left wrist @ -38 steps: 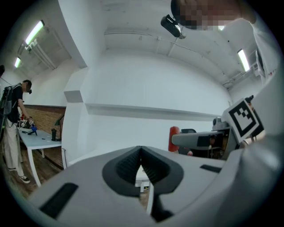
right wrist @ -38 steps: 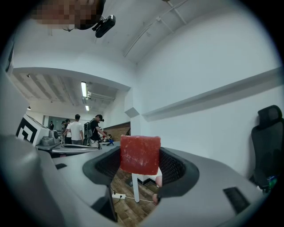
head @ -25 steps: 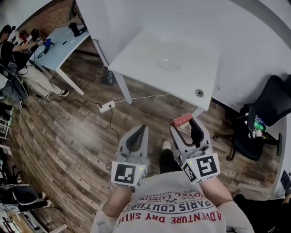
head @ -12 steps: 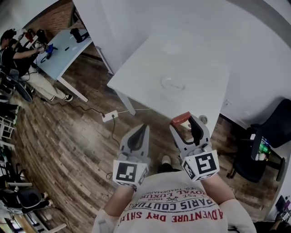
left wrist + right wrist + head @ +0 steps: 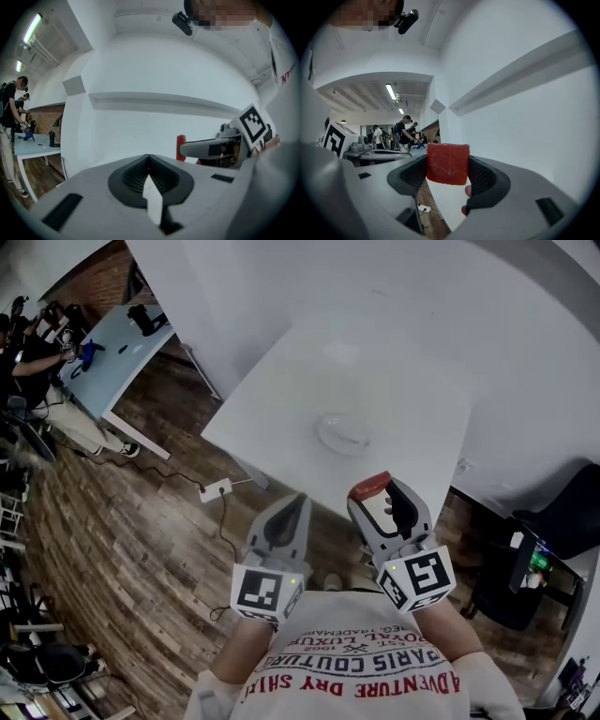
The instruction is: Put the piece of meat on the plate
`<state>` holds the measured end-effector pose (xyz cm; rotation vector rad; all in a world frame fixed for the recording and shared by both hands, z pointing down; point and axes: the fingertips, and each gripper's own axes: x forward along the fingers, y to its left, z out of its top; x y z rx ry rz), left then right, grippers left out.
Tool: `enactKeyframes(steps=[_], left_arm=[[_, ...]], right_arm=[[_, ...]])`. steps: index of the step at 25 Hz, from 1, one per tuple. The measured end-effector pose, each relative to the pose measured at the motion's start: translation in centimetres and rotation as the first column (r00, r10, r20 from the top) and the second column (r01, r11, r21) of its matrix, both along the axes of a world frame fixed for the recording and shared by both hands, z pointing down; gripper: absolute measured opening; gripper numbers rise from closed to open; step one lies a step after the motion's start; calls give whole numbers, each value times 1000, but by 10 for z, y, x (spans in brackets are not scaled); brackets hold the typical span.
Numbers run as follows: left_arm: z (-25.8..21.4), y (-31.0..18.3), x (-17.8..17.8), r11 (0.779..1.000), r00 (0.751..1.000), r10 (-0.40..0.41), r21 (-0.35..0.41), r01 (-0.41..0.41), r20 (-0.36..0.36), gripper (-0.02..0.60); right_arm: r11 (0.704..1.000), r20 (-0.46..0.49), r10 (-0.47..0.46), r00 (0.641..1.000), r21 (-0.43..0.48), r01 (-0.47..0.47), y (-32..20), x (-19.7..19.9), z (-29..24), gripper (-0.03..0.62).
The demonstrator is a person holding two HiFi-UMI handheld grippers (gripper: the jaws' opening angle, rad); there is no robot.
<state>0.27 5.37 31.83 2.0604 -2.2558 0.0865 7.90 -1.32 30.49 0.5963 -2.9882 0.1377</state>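
Observation:
A red slab of meat (image 5: 448, 163) is clamped between the jaws of my right gripper (image 5: 375, 491); in the head view the meat (image 5: 371, 486) shows at the jaw tips, just over the near edge of the white table (image 5: 281, 399). A clear plate (image 5: 343, 433) lies on that table, ahead of the right gripper. My left gripper (image 5: 291, 506) hangs beside it over the wooden floor, jaws closed together with nothing between them. In the left gripper view, the left gripper (image 5: 149, 176) points at a white wall, and the meat (image 5: 180, 146) shows off to its right.
A dark office chair (image 5: 511, 559) stands at the right. A power strip (image 5: 214, 489) with a cable lies on the floor under the table. A second, pale blue table (image 5: 112, 348) with people beside it stands at the far left.
The view has closed in on the white table: the plate now lies nearer to the grippers. Both grippers keep their pose and the meat stays clamped.

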Motion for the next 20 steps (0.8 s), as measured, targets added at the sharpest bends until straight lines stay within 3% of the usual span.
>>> enactKeyframes(steps=[6, 9, 11, 15, 20], left_arm=[[11, -49, -20, 998, 998, 66, -14, -67, -14, 5], [16, -75, -30, 991, 990, 133, -27, -132, 46, 5], [14, -95, -38, 981, 978, 196, -25, -194, 70, 5], [16, -135, -65, 960, 959, 281, -29, -279, 44, 5], [13, -182, -99, 916, 914, 401, -36, -399, 60, 5]], right_arm=[[998, -24, 65, 998, -9, -65, -42, -12, 11, 279], [992, -36, 122, 992, -15, -123, -64, -22, 19, 279], [986, -36, 165, 986, -20, -166, -80, -31, 21, 279], [967, -64, 249, 967, -46, -252, -106, -51, 31, 279], [923, -105, 369, 923, -78, -378, -144, -77, 38, 279]])
